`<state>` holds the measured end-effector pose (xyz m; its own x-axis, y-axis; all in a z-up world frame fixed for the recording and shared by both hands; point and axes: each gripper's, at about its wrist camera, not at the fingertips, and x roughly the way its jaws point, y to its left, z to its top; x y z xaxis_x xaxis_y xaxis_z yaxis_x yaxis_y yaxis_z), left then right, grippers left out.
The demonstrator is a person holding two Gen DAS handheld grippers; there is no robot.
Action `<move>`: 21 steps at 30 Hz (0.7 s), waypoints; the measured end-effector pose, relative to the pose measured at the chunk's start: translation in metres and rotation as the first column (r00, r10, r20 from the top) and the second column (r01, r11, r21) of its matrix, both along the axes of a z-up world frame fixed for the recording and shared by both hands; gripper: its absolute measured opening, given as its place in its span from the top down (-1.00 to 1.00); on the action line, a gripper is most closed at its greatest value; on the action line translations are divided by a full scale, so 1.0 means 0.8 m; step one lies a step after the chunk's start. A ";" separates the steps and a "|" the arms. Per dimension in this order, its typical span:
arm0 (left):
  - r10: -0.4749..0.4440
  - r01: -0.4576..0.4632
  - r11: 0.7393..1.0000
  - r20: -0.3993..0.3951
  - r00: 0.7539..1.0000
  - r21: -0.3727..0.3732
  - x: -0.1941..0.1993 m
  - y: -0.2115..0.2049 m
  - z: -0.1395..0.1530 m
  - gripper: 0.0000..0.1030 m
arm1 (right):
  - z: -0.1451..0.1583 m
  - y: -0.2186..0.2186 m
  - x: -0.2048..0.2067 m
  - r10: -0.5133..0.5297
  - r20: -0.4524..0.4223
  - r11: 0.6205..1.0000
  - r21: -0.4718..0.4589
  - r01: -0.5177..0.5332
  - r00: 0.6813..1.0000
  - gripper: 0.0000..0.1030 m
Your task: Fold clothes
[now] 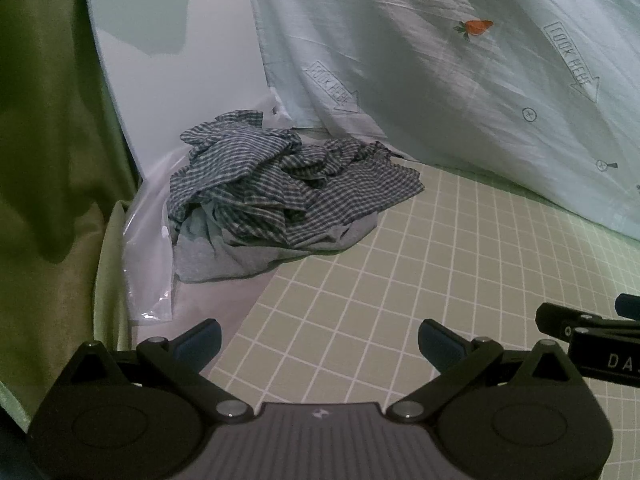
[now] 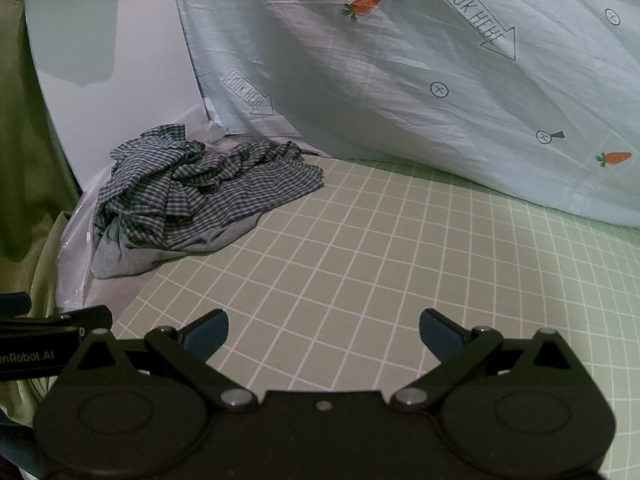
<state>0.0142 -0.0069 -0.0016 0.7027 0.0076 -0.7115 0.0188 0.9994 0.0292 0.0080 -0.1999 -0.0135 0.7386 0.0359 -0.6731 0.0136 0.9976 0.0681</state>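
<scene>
- Nearest, at the bottom of the left wrist view, the left tongs [image 1: 320,340] stand wide apart with nothing between the blue fingertips [image 1: 202,340], hovering over the grid-lined mat [image 1: 400,280].
- Likewise the right tongs [image 2: 323,330] sit at the bottom of the right wrist view, spread apart and empty above the same mat [image 2: 360,260].
- Both tongs point forward side by side: a black part lettered "DA" juts in at the lower right edge of the left view, and a black part reading "nRobot.AI" shows at the lower left edge of the right view.
- Farther on, the checked garment [image 1: 280,184] lies crumpled in a heap, up and left of the left tongs and well apart from them; in the right view it [image 2: 200,184] sits left of centre, also well apart from the right tongs.
- Under that heap lies a grey garment [image 1: 224,256], its edge spilling onto the mat, with a clear plastic bag [image 1: 148,248] beside it at the left.
- Beyond, a pale printed sheet [image 1: 440,60] fills the upper right of both views, printed with arrows reading "LOOK HERE", upside down, an orange carrot [image 2: 366,3] and small circled crosses.
- At far left hangs green fabric [image 1: 48,140], beside a white panel [image 1: 192,60].
</scene>
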 end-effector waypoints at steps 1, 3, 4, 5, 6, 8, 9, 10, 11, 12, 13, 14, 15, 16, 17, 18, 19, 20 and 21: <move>0.000 0.000 1.000 0.000 1.000 0.000 0.000 0.000 0.000 -1.00 | 0.000 0.000 0.000 0.000 0.000 1.000 0.000 0.000 1.000 -1.00; 0.000 0.000 1.000 -0.002 1.000 0.000 0.002 0.000 -0.001 -1.00 | 0.000 0.000 0.000 0.000 0.000 1.000 -0.001 0.000 1.000 -1.00; -0.001 0.001 1.000 -0.002 1.000 0.000 0.002 0.000 -0.001 -1.00 | 0.000 0.000 0.001 0.001 -0.001 1.000 -0.001 -0.001 1.000 -1.00; -0.002 0.002 1.000 -0.003 1.000 -0.001 0.002 -0.001 -0.001 -1.00 | 0.000 0.000 0.001 0.001 -0.001 1.000 -0.001 -0.001 1.000 -1.00; -0.003 0.003 1.000 -0.002 1.000 -0.001 0.002 -0.002 -0.001 -1.00 | 0.000 0.000 0.001 0.000 -0.001 1.000 -0.001 0.000 1.000 -1.00; -0.005 0.005 1.000 -0.001 1.000 0.000 0.002 -0.003 -0.002 -1.00 | 0.000 0.000 0.001 0.000 -0.001 1.000 -0.001 0.000 1.000 -1.00; -0.005 0.005 1.000 0.000 1.000 0.000 0.002 -0.003 -0.002 -1.00 | -0.001 0.001 0.001 0.000 -0.001 1.000 -0.001 0.000 1.000 -1.00; -0.005 0.005 1.000 0.000 1.000 0.001 0.003 -0.004 -0.003 -1.00 | -0.001 0.001 0.001 -0.001 -0.001 1.000 -0.002 0.001 1.000 -1.00; -0.005 0.005 1.000 0.000 1.000 0.001 0.003 -0.004 -0.003 -1.00 | -0.001 0.001 0.001 -0.001 -0.001 1.000 -0.002 0.001 1.000 -1.00; -0.005 0.005 1.000 -0.001 1.000 -0.001 0.003 -0.003 -0.003 -1.00 | -0.001 0.001 0.001 0.000 -0.001 1.000 -0.002 0.000 1.000 -1.00; -0.006 0.006 1.000 -0.002 1.000 -0.003 0.003 -0.003 -0.004 -1.00 | -0.001 0.001 0.001 0.000 -0.001 1.000 -0.002 0.000 1.000 -1.00; -0.006 0.006 1.000 -0.002 1.000 -0.005 0.003 -0.003 -0.004 -1.00 | -0.001 0.000 0.002 0.000 -0.002 1.000 -0.001 0.000 1.000 -1.00; -0.006 0.006 1.000 -0.002 1.000 -0.004 0.003 -0.003 -0.004 -1.00 | -0.001 0.000 0.002 0.000 -0.003 1.000 -0.001 0.000 1.000 -1.00; -0.006 0.006 1.000 -0.002 1.000 -0.004 0.003 -0.003 -0.004 -1.00 | 0.000 0.000 0.002 0.001 -0.003 1.000 -0.001 -0.001 1.000 -1.00; -0.005 0.005 1.000 -0.002 1.000 -0.003 0.003 -0.003 -0.004 -1.00 | 0.000 -0.001 0.003 0.001 -0.003 1.000 -0.001 -0.001 1.000 -1.00; -0.005 0.005 1.000 -0.003 1.000 -0.003 0.003 -0.002 -0.005 -1.00 | 0.000 -0.001 0.003 0.003 -0.004 1.000 -0.002 -0.003 1.000 -1.00; -0.006 0.005 1.000 -0.003 1.000 -0.004 0.003 -0.003 -0.005 -1.00 | 0.000 -0.001 0.003 0.004 -0.005 1.000 -0.002 -0.004 1.000 -1.00; -0.006 0.006 1.000 -0.003 1.000 -0.004 0.003 -0.003 -0.005 -1.00 | 0.000 -0.001 0.004 0.006 -0.006 1.000 -0.002 -0.006 1.000 -1.00; -0.008 0.008 1.000 -0.003 1.000 -0.006 0.003 -0.003 -0.005 -1.00 | 0.000 -0.001 0.005 0.008 -0.007 1.000 -0.001 -0.008 1.000 -1.00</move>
<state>0.0166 -0.0092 -0.0054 0.7003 -0.0025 -0.7139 0.0272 0.9994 0.0232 0.0118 -0.2008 -0.0137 0.7336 0.0410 -0.6784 0.0058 0.9978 0.0666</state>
